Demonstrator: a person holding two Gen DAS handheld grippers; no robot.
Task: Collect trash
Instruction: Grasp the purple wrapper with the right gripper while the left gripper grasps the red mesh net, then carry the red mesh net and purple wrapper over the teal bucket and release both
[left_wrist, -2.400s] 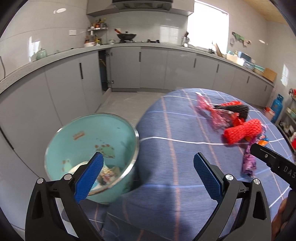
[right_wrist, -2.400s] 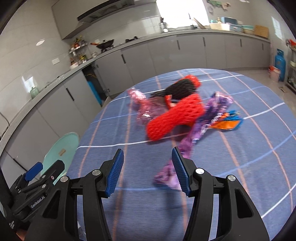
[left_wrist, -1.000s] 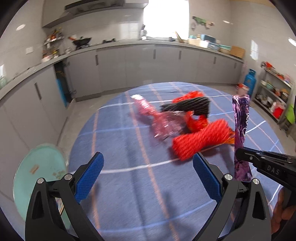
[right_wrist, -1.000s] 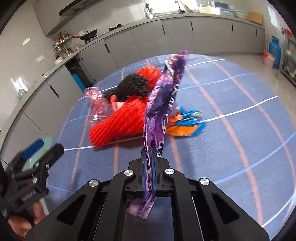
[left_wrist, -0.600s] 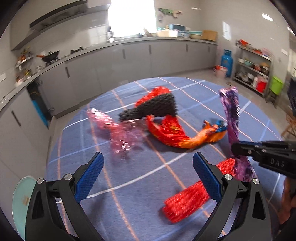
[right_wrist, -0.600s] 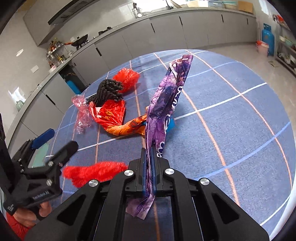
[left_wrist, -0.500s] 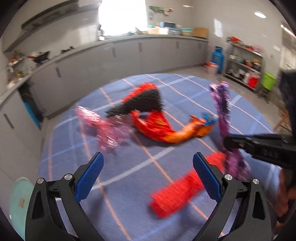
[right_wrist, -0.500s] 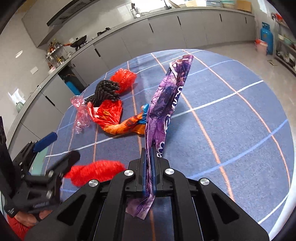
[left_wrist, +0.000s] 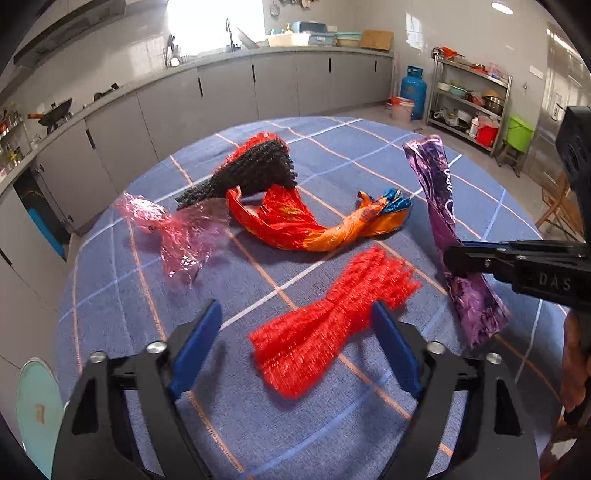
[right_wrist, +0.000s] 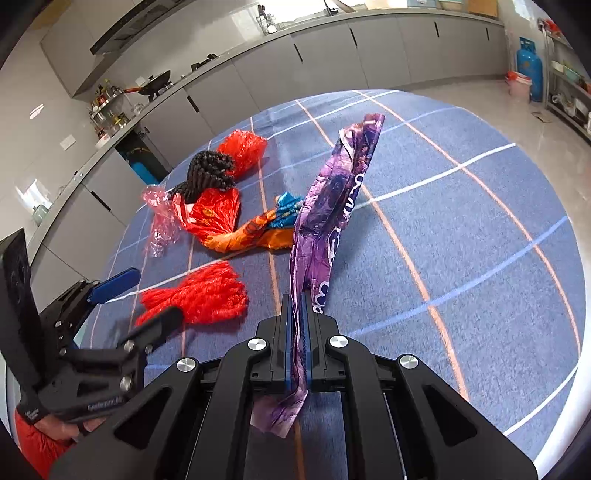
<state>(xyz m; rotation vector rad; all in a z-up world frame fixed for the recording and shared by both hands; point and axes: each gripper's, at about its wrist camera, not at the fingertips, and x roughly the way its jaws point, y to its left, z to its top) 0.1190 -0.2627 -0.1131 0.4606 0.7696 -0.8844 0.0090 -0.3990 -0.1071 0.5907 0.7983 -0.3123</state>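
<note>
Now my right gripper (right_wrist: 295, 343) pinches the purple wrapper (right_wrist: 332, 206), which stands up toward 12 o'clock. My left gripper (left_wrist: 295, 350), jaws just closing yet clear of it, straddles the red mesh net (left_wrist: 332, 321) on the counter (left_wrist: 461, 177); other wrappers lie beyond.

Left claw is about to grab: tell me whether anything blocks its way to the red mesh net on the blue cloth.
Nothing visible does. The red mesh net lies alone between the left claw's closing pads, untouched; the purple foil wrapper hangs aside.
</note>
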